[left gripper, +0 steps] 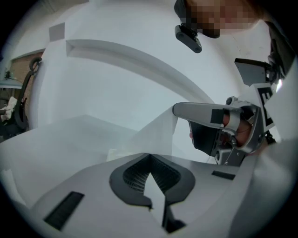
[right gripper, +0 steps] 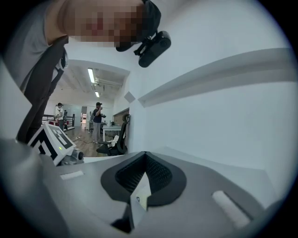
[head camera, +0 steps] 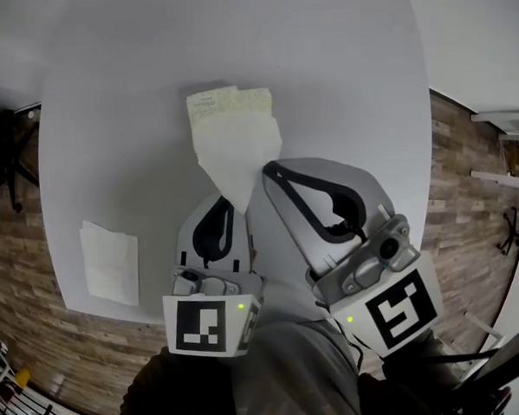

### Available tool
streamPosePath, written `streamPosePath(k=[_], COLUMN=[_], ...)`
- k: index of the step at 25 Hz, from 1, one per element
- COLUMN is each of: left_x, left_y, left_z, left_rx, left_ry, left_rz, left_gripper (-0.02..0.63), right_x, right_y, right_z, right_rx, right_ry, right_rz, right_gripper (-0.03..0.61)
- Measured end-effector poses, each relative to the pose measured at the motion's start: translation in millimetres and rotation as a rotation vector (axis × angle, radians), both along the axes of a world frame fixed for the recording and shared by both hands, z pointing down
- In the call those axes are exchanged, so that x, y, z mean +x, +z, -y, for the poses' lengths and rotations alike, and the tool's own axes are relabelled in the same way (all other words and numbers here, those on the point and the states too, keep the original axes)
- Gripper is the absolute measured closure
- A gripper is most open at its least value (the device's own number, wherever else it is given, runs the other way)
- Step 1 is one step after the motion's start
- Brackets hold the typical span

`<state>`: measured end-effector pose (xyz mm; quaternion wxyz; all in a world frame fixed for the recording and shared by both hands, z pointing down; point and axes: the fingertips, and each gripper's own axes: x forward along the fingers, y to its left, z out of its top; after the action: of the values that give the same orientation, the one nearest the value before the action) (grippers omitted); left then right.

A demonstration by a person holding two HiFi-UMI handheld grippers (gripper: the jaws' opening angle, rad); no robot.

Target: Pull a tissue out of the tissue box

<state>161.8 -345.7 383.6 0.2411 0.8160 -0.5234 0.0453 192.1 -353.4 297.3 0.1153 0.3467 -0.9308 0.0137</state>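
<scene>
Tissue (head camera: pixel 236 156) mid-pull, and by the look of it nearly free. Nearest, both grippers point forward, tilted slightly down. The left gripper (head camera: pixel 228 204) has its jaws pressed together, seemingly empty. The right gripper (head camera: pixel 268 170) has its jaws clamped on the sheet's corner. Beyond, the sheet stretches back to the tissue box (head camera: pixel 228 102) on the white table (head camera: pixel 348 85) — the next move likely calls for lifting higher.

Pale grey table (head camera: pixel 340 85); white tissue (head camera: pixel 240 160); cream, faintly printed tissue box (head camera: pixel 228 101). Brown plank pattern on the floor (head camera: pixel 41 344). Light grey left gripper (head camera: pixel 229 202) and right gripper (head camera: pixel 270 169), black inside the jaws, black-and-white square markers (head camera: pixel 201 327).
</scene>
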Motion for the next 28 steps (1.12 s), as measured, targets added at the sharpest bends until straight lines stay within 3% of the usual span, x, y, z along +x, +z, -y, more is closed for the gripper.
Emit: streamPosePath(k=[6,11,21,24,28], left_x=[-39.7,-102.0,-290.9,-336.2,-366.1], left_y=[-54.0,-79.3,-102.2,-102.5,-101.5], left_z=[-91.1,-137.7,-169.0,-174.8,-184.3], left_rx=[0.016,0.048,0.122,0.121,0.12], left_ry=[-0.064,-0.158,-0.302,-0.332,-0.319], left_rz=[0.002,-0.001,0.025,0.028,0.033], left_gripper=[0.612,0.612,0.612,0.612,0.612], right_x=[-36.0,-105.4,-287.2,-317.0,-334.8], right_y=[-44.8,-43.2,-28.8,-40.6,-47.6], right_z=[-56.6,-81.3,-70.4,-71.2,-86.2], right_rx=[0.021,-0.018,-0.016,0.011,0.041], right_ry=[-0.044,-0.108,-0.157,-0.124,-0.065], right_rz=[0.016,-0.007,-0.043,-0.018,0.018], right_gripper=[0.577,0.577,0.577,0.577,0.577])
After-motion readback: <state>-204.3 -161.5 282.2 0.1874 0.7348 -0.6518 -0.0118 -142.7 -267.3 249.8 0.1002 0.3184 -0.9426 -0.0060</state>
